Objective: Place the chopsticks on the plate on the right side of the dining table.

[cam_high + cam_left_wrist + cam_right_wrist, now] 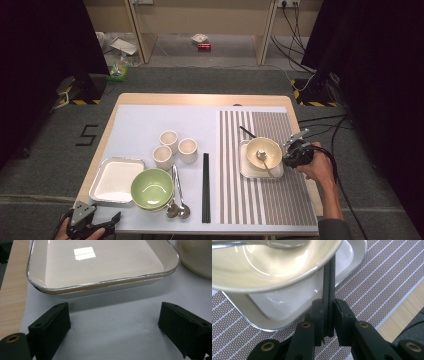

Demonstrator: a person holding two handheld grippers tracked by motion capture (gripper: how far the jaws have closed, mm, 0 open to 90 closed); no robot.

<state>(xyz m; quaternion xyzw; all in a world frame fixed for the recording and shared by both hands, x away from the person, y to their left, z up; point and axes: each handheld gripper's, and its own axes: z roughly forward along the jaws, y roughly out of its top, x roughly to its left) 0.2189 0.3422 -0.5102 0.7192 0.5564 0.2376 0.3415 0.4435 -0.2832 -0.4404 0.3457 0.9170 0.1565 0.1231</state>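
Pair of black chopsticks point(328, 290): far ends hidden under the glossy cream ceramic bowl point(274, 267), which is cut by the right gripper view's edges from 9 to 12 o'clock. Metal spoon point(262, 243) clipped at 12 o'clock, blurred. Silver-rimmed square white tray point(100, 265) cropped at 12 o'clock in the left gripper view; cream rounded vessel point(197, 257) cut at 2 o'clock, type unclear.

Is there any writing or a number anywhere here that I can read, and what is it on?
"5": a black figure marked on the grey floor, left of the table.
The red item on the floor at the back is too small to read.
The dishes, chopsticks and grippers carry no readable text.
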